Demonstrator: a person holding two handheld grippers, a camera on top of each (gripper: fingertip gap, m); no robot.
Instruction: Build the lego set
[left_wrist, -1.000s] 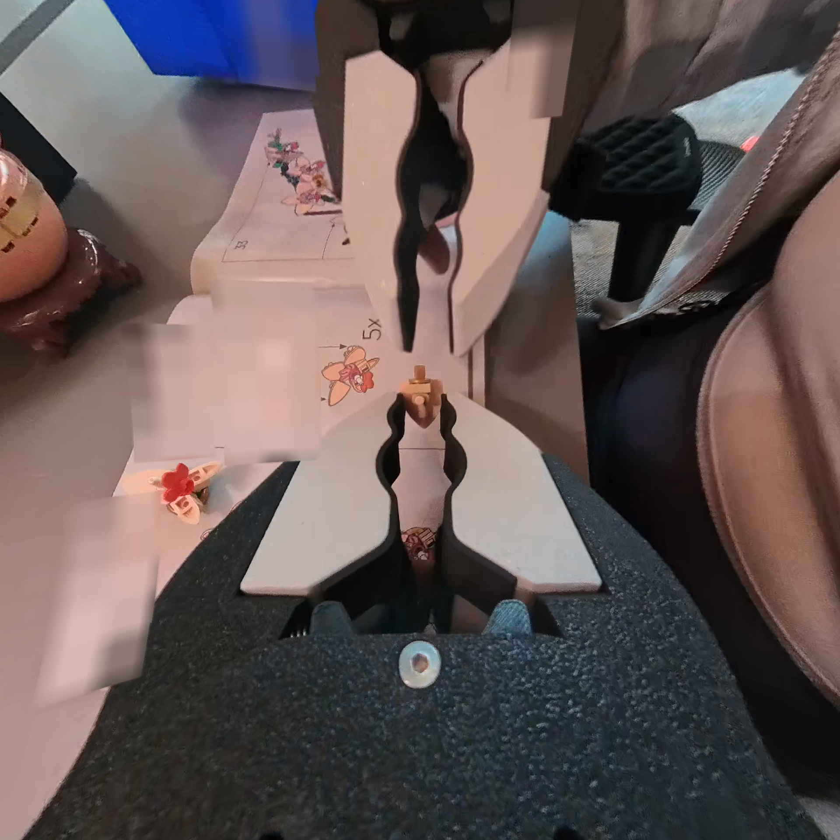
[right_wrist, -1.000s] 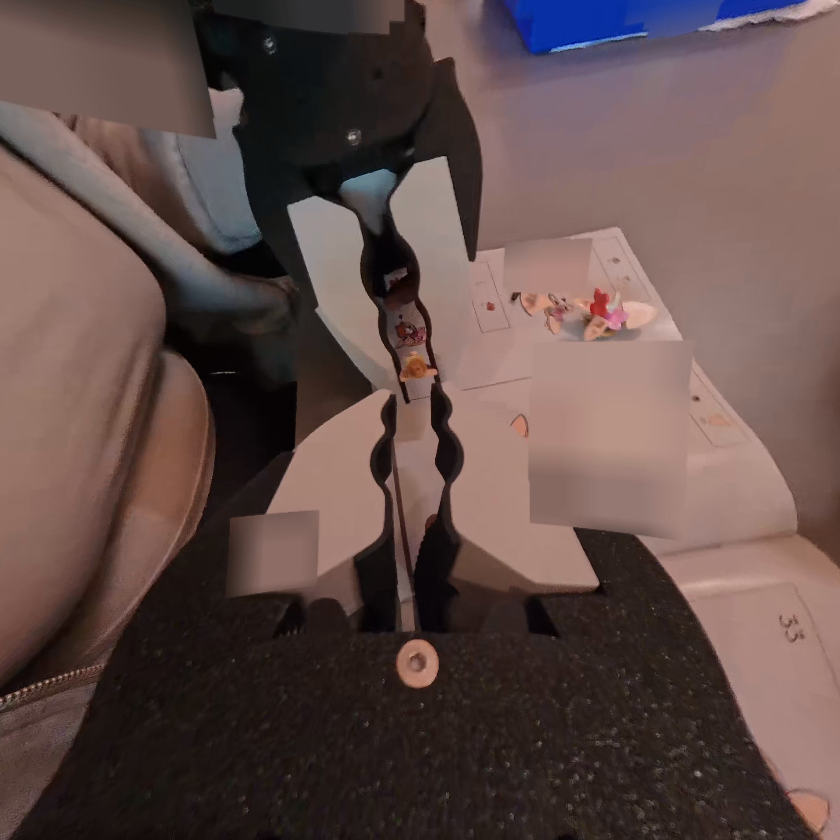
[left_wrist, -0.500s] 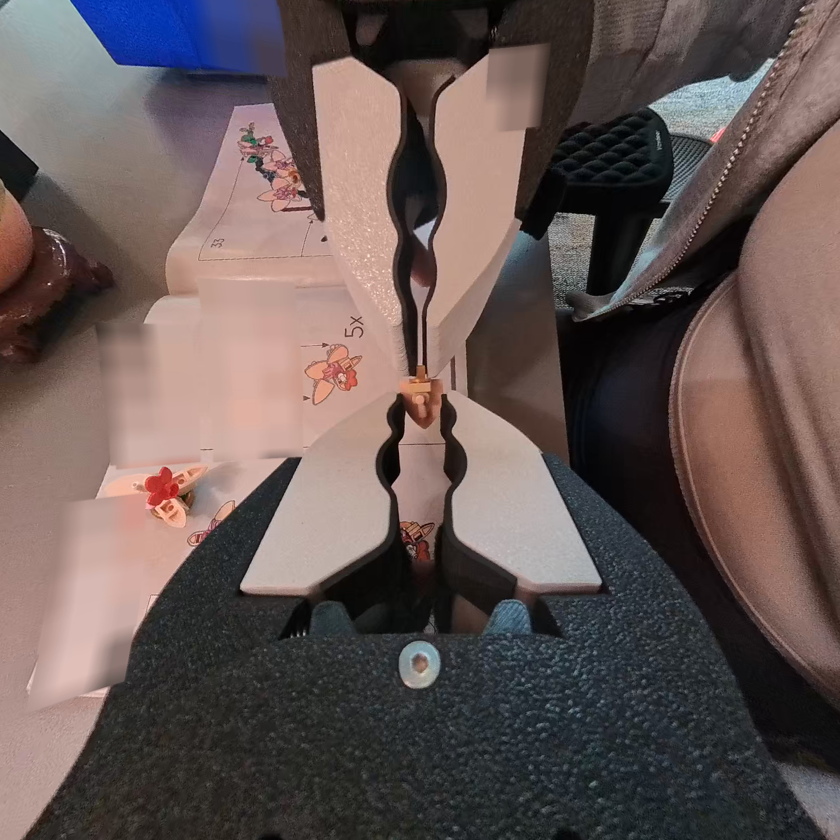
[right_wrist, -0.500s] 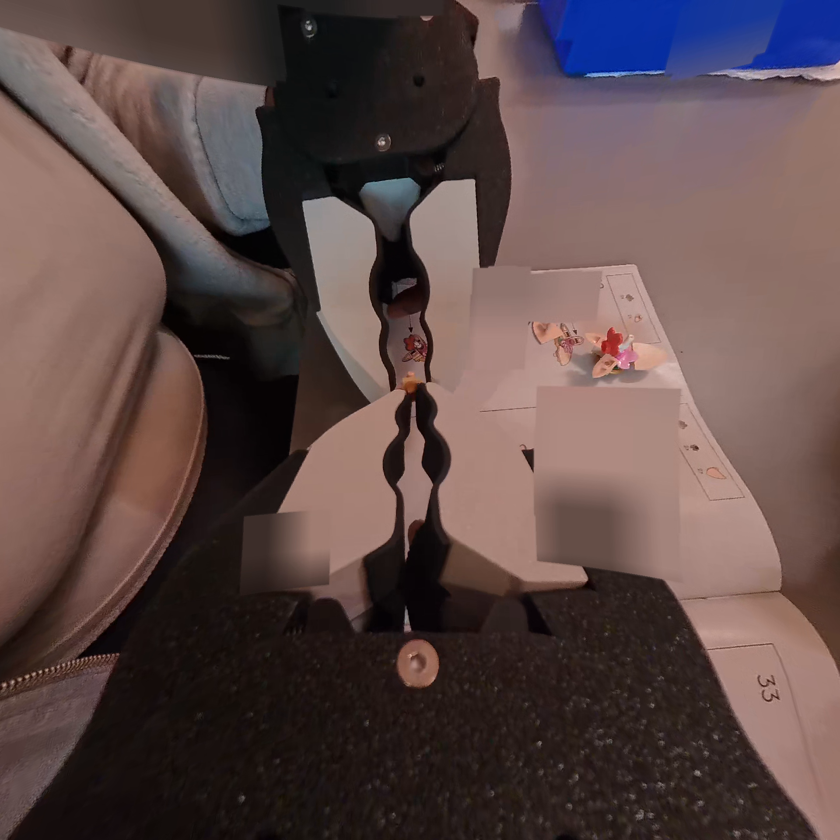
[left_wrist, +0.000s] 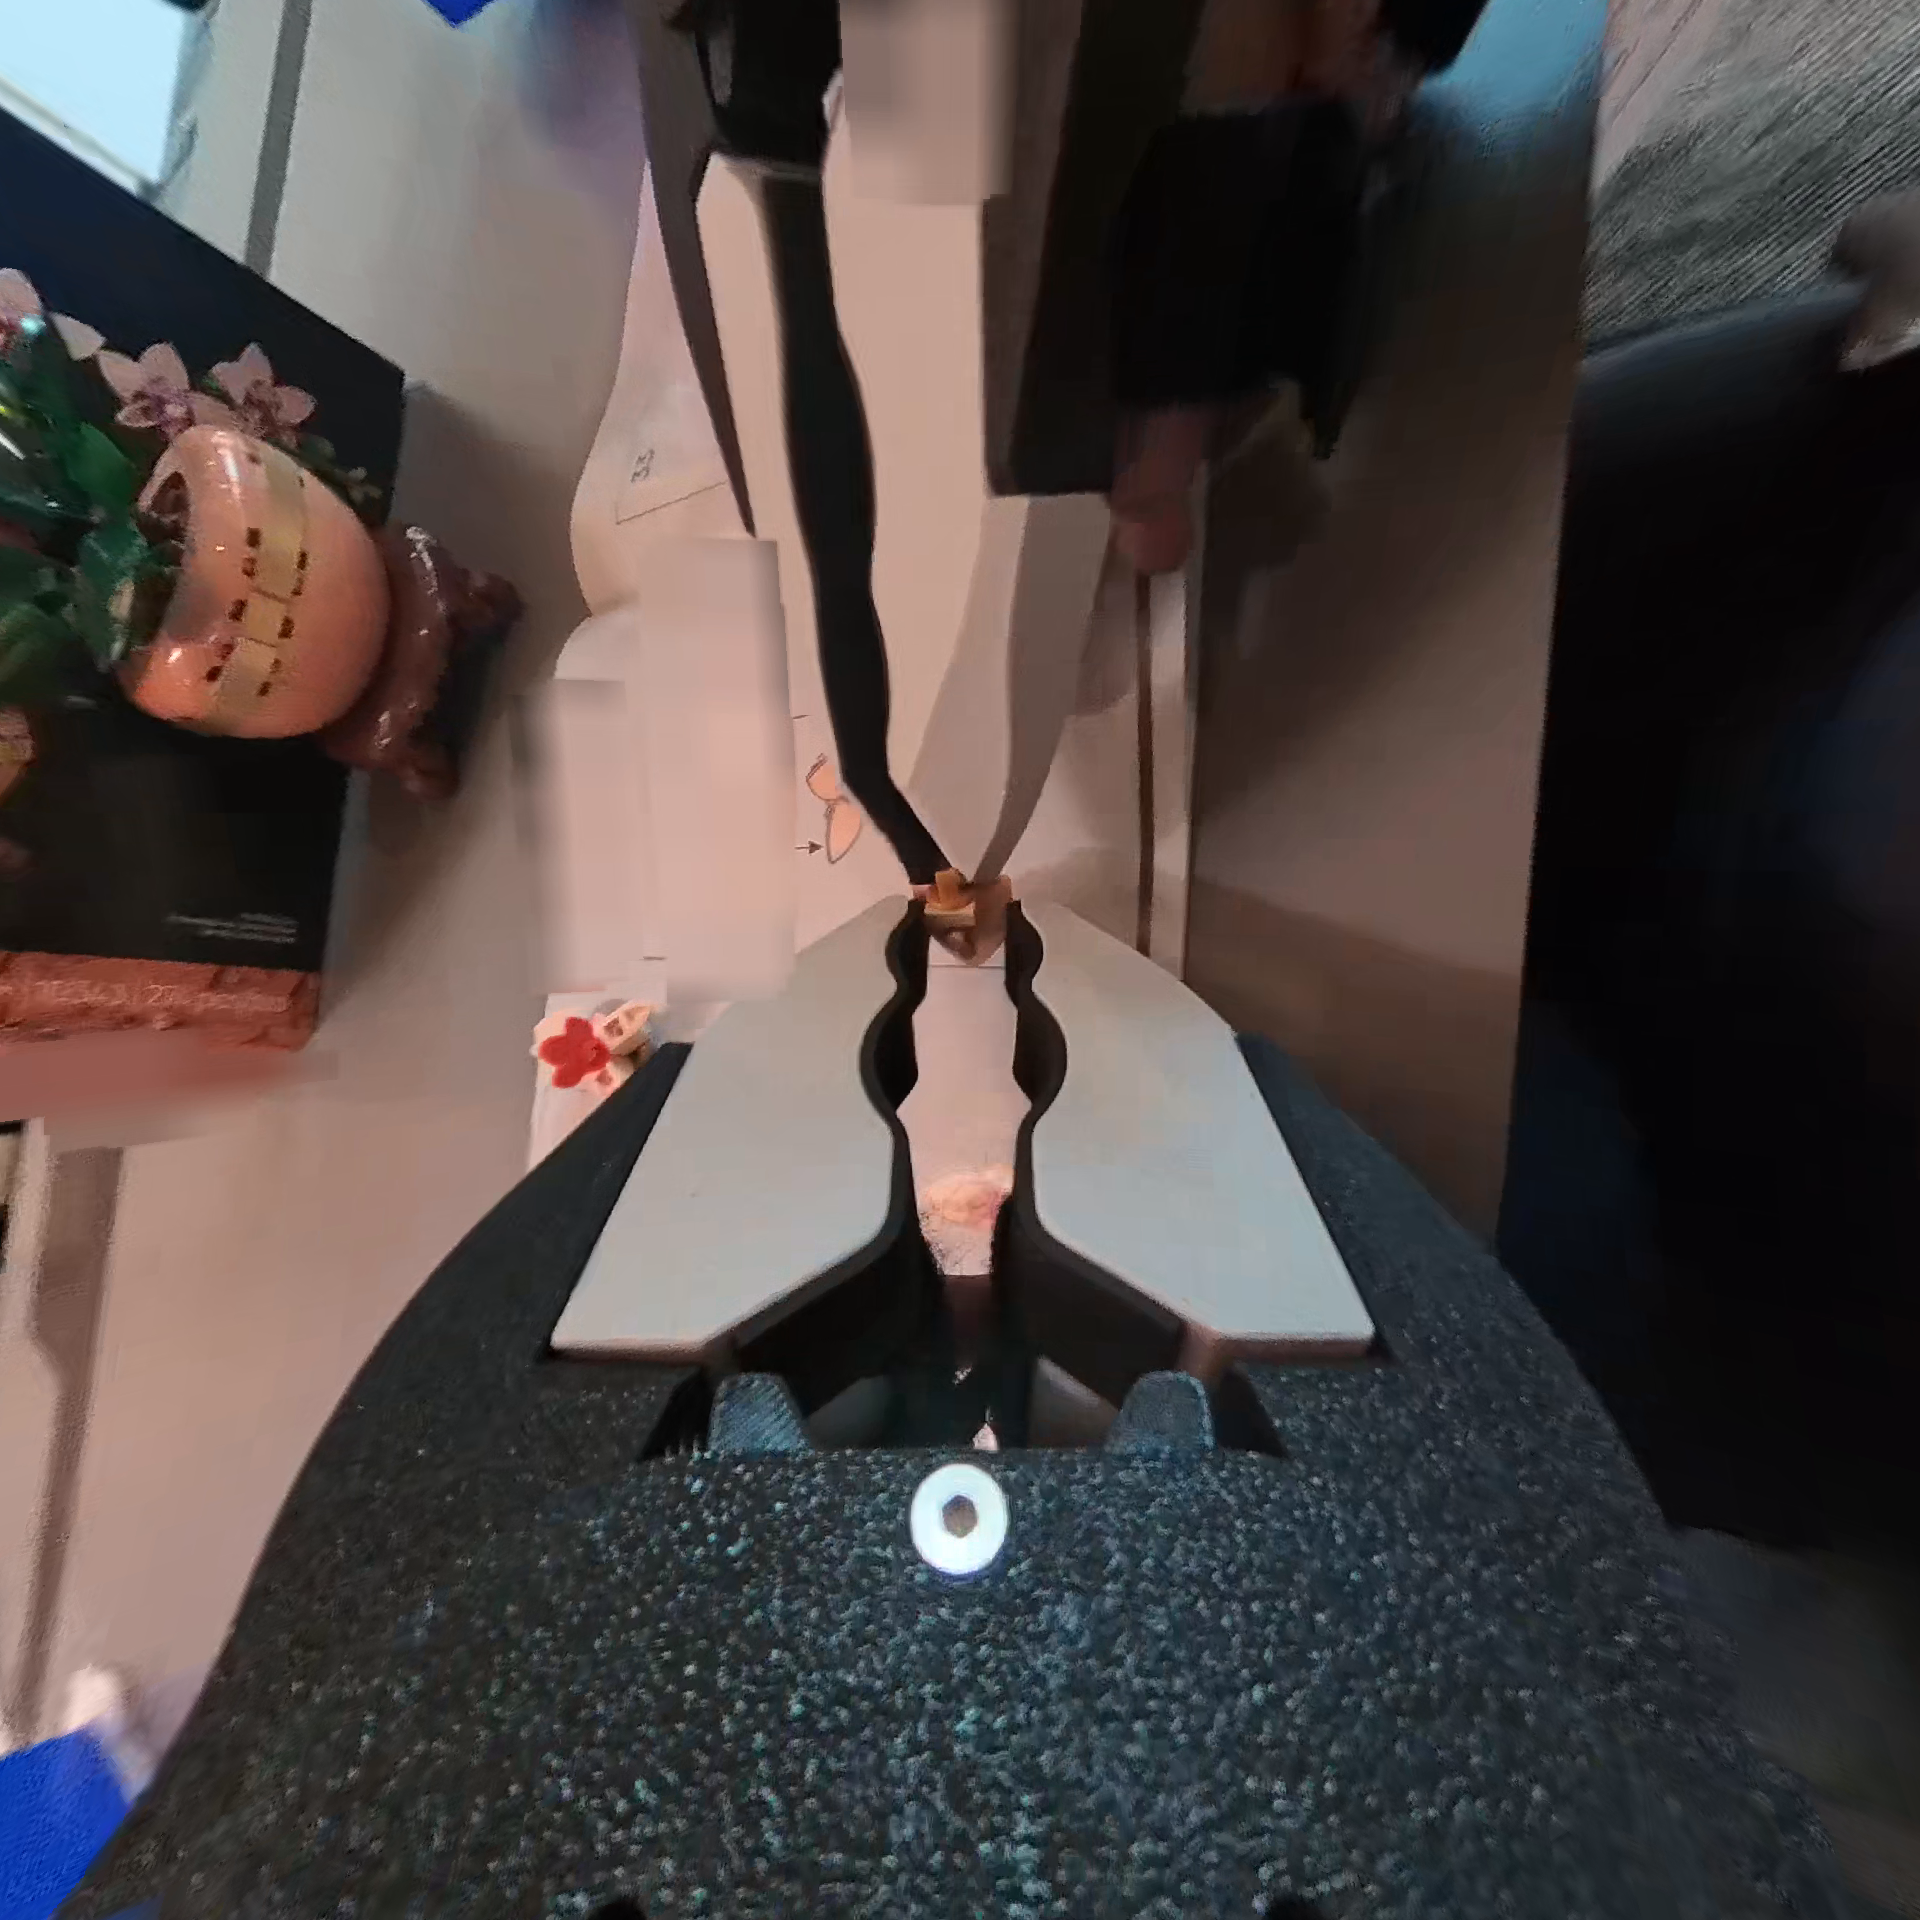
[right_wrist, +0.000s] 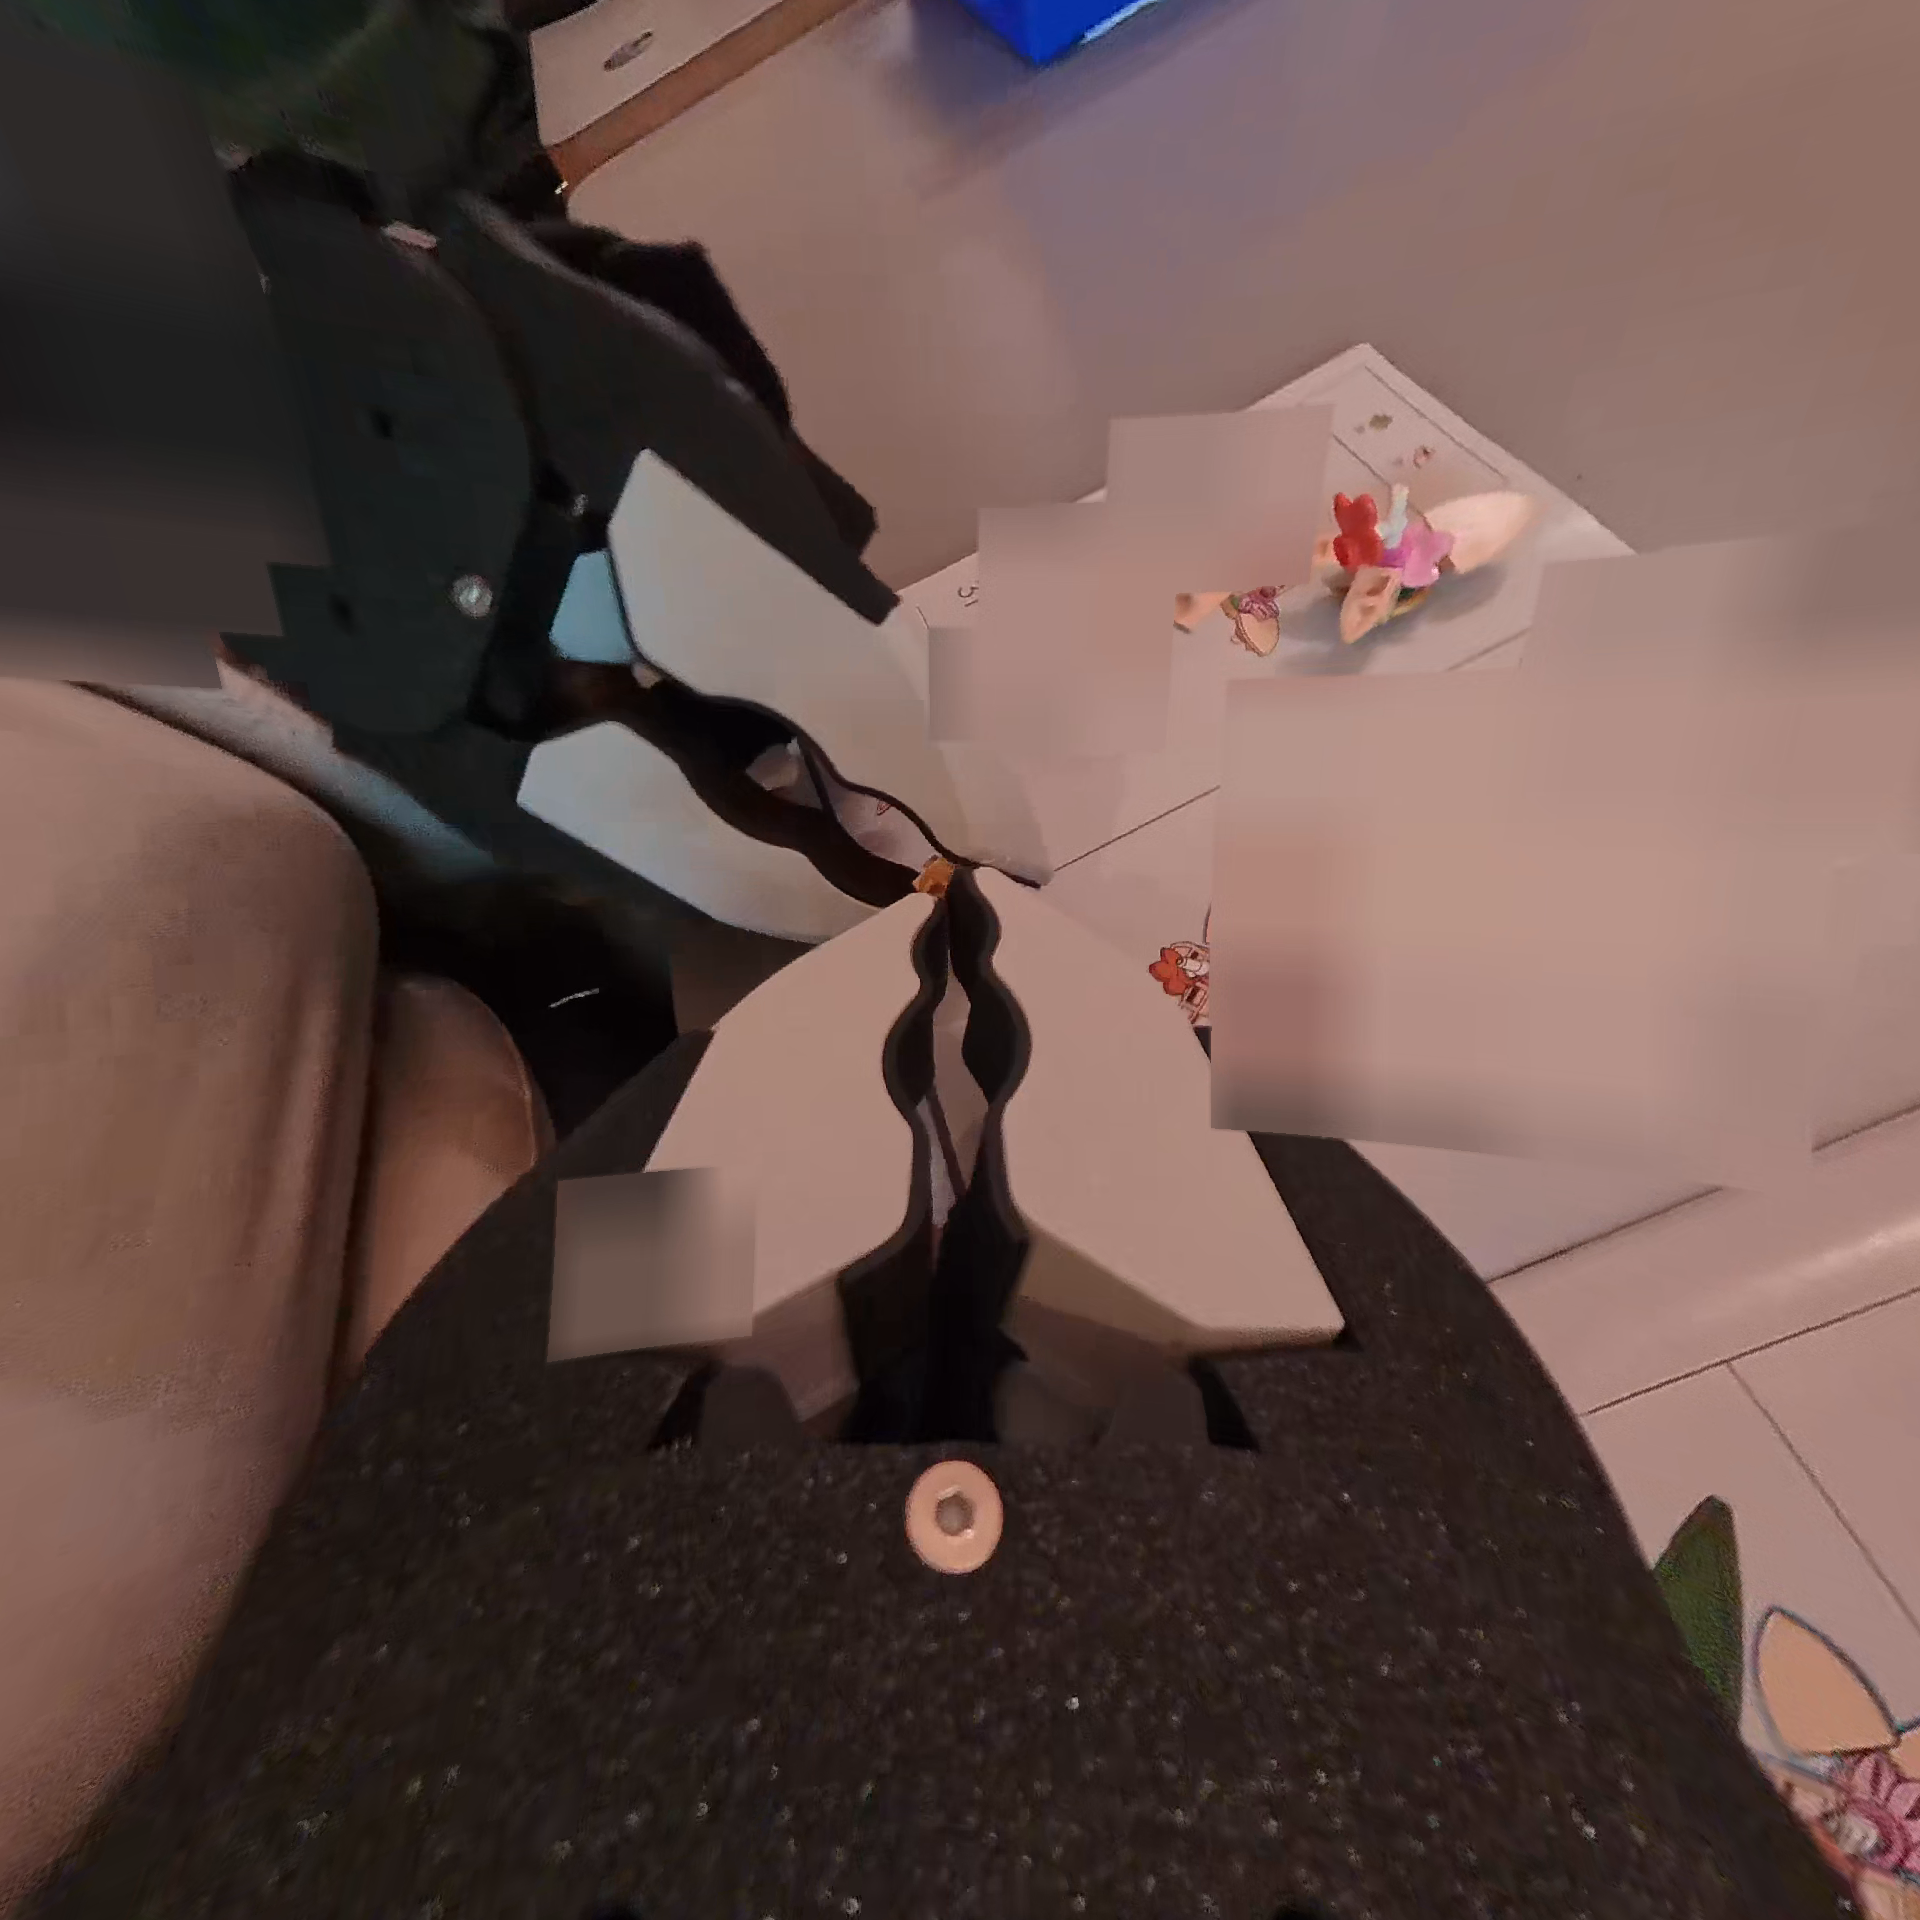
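Note:
My left gripper (left_wrist: 961, 914) is shut on a small tan and brown lego piece (left_wrist: 951, 902) at its fingertips, held above the open instruction booklet (left_wrist: 665, 457). My right gripper (right_wrist: 943, 896) comes in from the opposite side, tip to tip with the left, and is shut on the top end of the same tan piece (right_wrist: 932, 878). In the left wrist view the right gripper (left_wrist: 948, 871) reaches down from the top. In the right wrist view the left gripper (right_wrist: 971, 862) enters tilted from the upper left.
A small flower assembly (left_wrist: 587, 1044) with a red blossom and white petals lies on the booklet (right_wrist: 1455, 1226); it also shows in the right wrist view (right_wrist: 1392, 551). The set's box with a potted orchid picture (left_wrist: 208, 582) stands left. A person's clothing (right_wrist: 156, 1039) is close beside.
The right gripper closed the gap and its tips came onto the tan piece in the left gripper. Both grippers then tilted relative to each other, still joined at the piece.

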